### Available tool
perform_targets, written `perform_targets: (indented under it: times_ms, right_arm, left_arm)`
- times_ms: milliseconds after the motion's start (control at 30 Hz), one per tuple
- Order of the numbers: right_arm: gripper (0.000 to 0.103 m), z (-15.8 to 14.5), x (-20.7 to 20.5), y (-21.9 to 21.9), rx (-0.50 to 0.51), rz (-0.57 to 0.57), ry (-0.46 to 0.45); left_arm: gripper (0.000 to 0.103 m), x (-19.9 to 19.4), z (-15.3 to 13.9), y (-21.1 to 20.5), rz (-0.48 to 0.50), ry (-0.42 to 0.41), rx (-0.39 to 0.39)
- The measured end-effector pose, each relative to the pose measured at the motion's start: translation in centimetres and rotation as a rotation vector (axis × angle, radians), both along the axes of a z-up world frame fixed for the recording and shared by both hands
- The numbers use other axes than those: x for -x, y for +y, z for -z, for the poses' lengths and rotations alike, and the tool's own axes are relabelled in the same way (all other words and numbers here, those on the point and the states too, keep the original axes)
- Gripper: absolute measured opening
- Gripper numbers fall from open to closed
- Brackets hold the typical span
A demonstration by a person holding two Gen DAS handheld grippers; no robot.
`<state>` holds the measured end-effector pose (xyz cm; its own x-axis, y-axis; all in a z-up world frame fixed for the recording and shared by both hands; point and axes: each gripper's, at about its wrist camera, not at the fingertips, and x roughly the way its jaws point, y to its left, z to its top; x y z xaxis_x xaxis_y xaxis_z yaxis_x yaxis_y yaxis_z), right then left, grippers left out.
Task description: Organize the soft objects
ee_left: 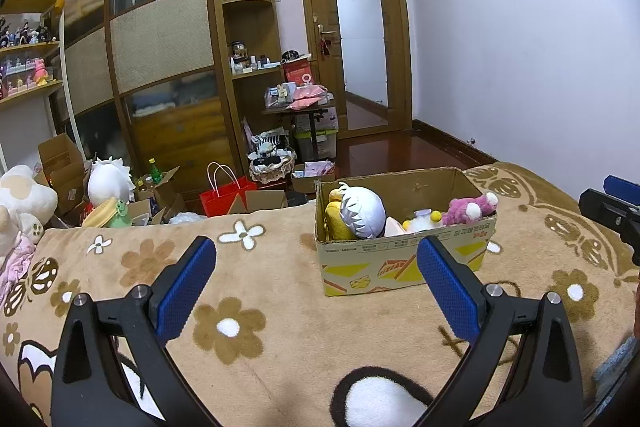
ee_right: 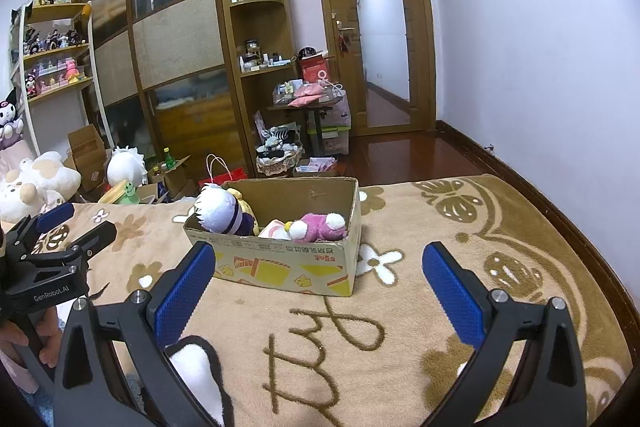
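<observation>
A tan fleece blanket (ee_left: pixel 280 307) with brown flower and butterfly patterns covers the bed and fills the lower half of both views. A cardboard box (ee_right: pixel 280 267) with yellow print stands upright on the blanket, open at the top, ahead of both grippers. Inside the box, at its left end, lies a plush doll with a white-and-grey head (ee_left: pixel 362 213), resting against a yellow plush (ee_left: pixel 336 217). A pink plush bear (ee_right: pixel 320 227) lies at the right end of the box, against the near wall. Between them sit smaller pale soft items that cannot be identified.

The left gripper (ee_left: pixel 316 263) hangs above the blanket, short of the box, with its blue-padded jaws spread wide and nothing between them. The right gripper (ee_right: pixel 318 267) is likewise spread wide and empty, to the right of the left one. In the right wrist view, a hand (ee_right: pixel 24 339) holds the handle of the left gripper at the left edge.
</observation>
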<state>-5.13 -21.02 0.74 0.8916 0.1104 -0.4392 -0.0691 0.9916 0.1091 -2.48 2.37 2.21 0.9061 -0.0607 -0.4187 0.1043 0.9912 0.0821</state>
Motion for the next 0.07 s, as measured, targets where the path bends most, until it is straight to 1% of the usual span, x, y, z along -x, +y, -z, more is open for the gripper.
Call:
perform_targets:
  times_ms: [67]
  right_arm:
    - [0.103,0.04,-0.02,0.01,0.001,0.001,-0.001]
  left_arm:
    - [0.1,-0.08,0.12,-0.04,-0.003,0.0,-0.002]
